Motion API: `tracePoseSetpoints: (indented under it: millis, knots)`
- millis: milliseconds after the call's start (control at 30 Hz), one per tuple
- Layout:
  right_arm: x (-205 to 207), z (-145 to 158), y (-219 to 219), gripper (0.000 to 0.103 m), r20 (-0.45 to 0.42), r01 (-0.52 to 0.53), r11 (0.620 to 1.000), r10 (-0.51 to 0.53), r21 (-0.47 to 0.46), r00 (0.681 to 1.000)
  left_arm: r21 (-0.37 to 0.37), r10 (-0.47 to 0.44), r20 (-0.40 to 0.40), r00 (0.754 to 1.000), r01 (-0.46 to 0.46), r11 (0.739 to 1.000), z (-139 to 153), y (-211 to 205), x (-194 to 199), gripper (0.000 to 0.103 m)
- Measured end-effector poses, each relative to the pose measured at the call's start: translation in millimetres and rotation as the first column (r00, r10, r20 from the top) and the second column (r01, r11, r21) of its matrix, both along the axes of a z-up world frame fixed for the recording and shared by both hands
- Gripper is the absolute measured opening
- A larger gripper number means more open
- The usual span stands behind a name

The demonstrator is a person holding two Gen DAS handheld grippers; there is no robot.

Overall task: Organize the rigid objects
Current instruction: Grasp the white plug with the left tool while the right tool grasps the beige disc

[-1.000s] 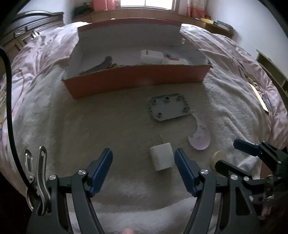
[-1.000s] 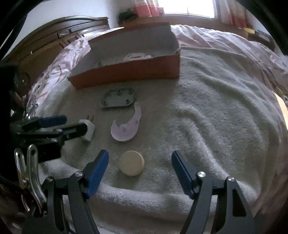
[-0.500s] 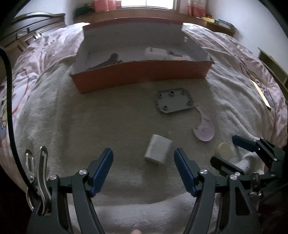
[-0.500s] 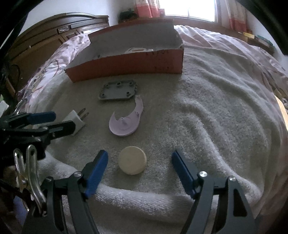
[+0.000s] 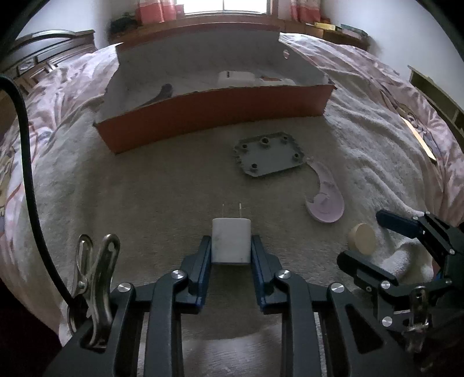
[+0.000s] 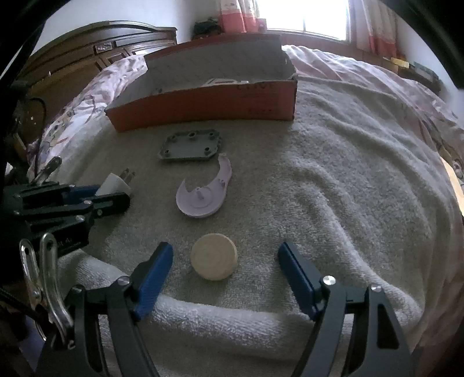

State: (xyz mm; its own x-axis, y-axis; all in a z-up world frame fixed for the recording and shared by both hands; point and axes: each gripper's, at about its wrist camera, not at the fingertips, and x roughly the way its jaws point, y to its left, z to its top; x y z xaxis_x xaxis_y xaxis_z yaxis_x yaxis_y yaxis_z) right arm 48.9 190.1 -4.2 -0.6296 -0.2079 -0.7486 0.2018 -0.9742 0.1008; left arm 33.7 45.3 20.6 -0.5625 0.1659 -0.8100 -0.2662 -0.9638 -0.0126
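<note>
White plug (image 5: 231,241) between left hand-held gripper (image 5: 231,251) pads.

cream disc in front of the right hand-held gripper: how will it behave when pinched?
The cream disc looks like a stiff, thick puck, so it probably won't flex. Its round edge gives the flat pads only narrow contact, so it may pivot or slip. Lying flat on the soft towel, it is unlikely to roll. The right hand-held gripper straddles it, open.

Daylight coming through window (image 6: 307,17) at far wall, overexposing there. Room staying dim, colours looking washed. Soft shadow lying under left gripper (image 5: 231,249) on towel (image 6: 333,179). Fisheye bending edges strongly, dark vignette framing corners. Slight softness everywhere.
</note>
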Motion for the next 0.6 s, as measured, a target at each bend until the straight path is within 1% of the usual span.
tracePoseSetpoints:
  millis: [167, 333, 500, 567, 600]
  knots:
    - [2.2, -1.4, -3.5, 0.083, -0.003, -0.004, 1.000, 0.004, 0.022, 1.000, 0.008, 0.062, -0.003, 0.998, -0.062, 0.998, -1.9, -14.6, -0.5, 0.026]
    - [4.5, -1.5, -4.8, 0.082, -0.011, 0.003, 1.000, -0.002, 0.031, 1.000, 0.015, 0.096, -0.012, 0.995, -0.096, 0.995, -5.4, -24.9, 1.1, 0.026]
    - [5.9, -0.8, -11.0, 0.070, -0.021, 0.028, 0.995, -0.026, 0.093, 0.999, 0.032, 0.097, -0.019, 0.995, -0.097, 0.995, -8.7, -29.1, 4.0, 0.026]
    - [6.4, 0.0, -11.2, 0.059, -0.026, 0.033, 0.994, -0.031, 0.106, 0.999, 0.046, 0.099, -0.015, 0.995, -0.099, 0.994, -9.5, -30.4, 3.4, 0.026]
    - [6.7, 0.6, -12.0, 0.056, -0.031, 0.038, 0.993, -0.035, 0.115, 0.999, 0.052, 0.101, -0.013, 0.995, -0.100, 0.994, -9.0, -31.2, 2.3, 0.026]
